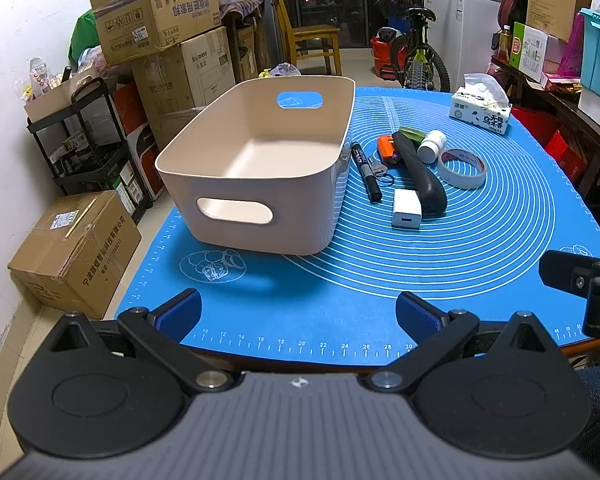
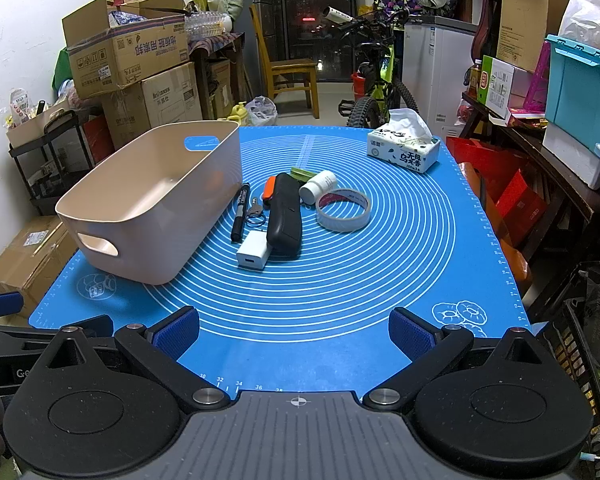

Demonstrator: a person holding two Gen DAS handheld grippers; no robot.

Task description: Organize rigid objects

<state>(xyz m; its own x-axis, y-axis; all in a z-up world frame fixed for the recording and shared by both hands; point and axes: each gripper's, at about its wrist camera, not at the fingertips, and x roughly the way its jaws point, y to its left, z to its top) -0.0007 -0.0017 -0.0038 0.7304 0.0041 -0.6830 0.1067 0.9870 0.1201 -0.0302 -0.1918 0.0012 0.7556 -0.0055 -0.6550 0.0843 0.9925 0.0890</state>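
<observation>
An empty beige bin (image 1: 260,208) (image 2: 148,240) with cut-out handles stands on the left of a blue mat (image 1: 480,256) (image 2: 360,280). To its right lie a black marker (image 1: 366,171) (image 2: 240,216), keys (image 2: 256,212), a white charger (image 1: 407,208) (image 2: 254,255), a black case (image 1: 422,178) (image 2: 285,216), an orange item (image 1: 386,145) (image 2: 269,191), a white bottle (image 1: 431,146) (image 2: 318,186) and a tape roll (image 1: 462,168) (image 2: 343,210). My left gripper (image 1: 298,314) and right gripper (image 2: 294,332) are open and empty over the mat's near edge.
A tissue box (image 1: 482,110) (image 2: 404,148) sits at the mat's far right corner. Cardboard boxes (image 1: 156,20) and a black cart (image 1: 84,140) stand to the left. A chair (image 2: 288,68) and a bicycle (image 2: 376,84) stand behind. A cluttered side table (image 2: 540,140) runs along the right.
</observation>
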